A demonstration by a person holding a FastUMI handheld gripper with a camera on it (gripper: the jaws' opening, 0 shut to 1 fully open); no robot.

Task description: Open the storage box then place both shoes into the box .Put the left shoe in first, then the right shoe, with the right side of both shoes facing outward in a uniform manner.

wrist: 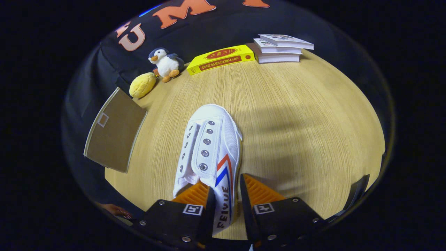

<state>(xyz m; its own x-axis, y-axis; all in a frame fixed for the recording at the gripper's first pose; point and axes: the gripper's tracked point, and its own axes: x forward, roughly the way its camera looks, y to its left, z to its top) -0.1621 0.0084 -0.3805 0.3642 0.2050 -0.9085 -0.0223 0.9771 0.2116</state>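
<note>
A white canvas shoe with red and blue side stripes and metal eyelets points its toe away from me over the wooden table. My gripper is shut on the shoe's striped side wall near the heel. One finger is inside the shoe's opening and the other finger is outside it. A brown cardboard box panel with a pale rim stands tilted at the table's left edge, to the left of the shoe. I cannot tell whether the shoe rests on the table or hangs just above it.
Along the far edge of the table lie a yellow bun-shaped toy, a plush penguin, a yellow book and a stack of three white books. A hand shows low on the left.
</note>
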